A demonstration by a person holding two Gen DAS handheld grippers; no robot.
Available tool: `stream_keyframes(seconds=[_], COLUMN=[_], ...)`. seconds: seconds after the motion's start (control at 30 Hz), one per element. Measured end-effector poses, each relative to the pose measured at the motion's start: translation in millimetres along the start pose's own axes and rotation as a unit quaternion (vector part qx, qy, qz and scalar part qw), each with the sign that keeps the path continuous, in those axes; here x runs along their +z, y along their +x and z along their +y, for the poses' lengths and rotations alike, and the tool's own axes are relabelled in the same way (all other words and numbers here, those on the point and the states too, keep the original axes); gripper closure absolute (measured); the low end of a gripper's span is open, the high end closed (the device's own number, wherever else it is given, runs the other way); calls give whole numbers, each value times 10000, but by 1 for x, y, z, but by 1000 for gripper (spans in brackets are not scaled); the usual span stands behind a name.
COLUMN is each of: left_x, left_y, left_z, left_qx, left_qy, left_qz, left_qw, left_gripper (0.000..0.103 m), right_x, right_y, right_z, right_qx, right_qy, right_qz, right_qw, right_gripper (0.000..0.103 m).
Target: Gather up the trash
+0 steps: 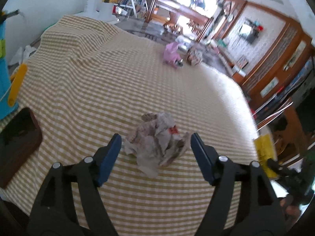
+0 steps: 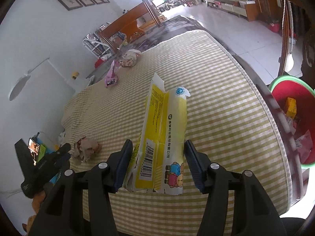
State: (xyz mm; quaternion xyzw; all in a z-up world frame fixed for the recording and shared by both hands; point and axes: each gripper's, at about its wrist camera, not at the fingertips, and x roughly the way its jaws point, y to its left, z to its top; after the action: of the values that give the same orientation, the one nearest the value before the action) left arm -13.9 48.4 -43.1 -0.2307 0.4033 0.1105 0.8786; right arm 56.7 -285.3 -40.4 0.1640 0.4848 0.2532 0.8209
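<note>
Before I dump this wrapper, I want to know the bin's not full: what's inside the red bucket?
The red bucket holds an orange carton and pink wrappers. Its bottom is covered.

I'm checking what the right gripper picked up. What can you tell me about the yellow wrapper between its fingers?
The yellow wrapper is a long, flattened package of thin plastic or paper, yellow and white, printed with a barcode, Chinese text, a blue round logo and cartoon bears. Both ends are torn open and ragged. It points away from the camera above the checked bedcover, clamped near its lower end by the right gripper, whose pads press its two long edges.
</note>
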Motion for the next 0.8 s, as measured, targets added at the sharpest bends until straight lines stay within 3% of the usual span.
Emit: stream_keyframes(seconds=[0.1,0.13,0.17,0.23,0.5,0.8], left_x=[1,1,2,1,-7,0], left_y=[22,26,29,24,-5,-22], left_z=[-4,-5,-6,-9,-49,-121], left_qx=[224,225,182,176,-449,-1224], left_qy=[93,84,22,-40,207,787], left_qz=[322,405,517,412,224,107], left_qw=[9992,9989,9985,9990,9985,9893], left_gripper=[38,58,71,78,79,79], right_x=[0,0,0,1,5,34], right_y=[-2,-2,-3,-3,-11,-86], right_z=[-1,-2,-3,-4,-2,-32], right_qx=[-12,-4,8,17,133,-99], right_qy=[-18,11,45,69,145,138], right_qz=[-31,-36,-36,-49,24,-791], right_qw=[10000,10000,10000,10000,9998,9967], right_gripper=[48,48,48,48,48,50])
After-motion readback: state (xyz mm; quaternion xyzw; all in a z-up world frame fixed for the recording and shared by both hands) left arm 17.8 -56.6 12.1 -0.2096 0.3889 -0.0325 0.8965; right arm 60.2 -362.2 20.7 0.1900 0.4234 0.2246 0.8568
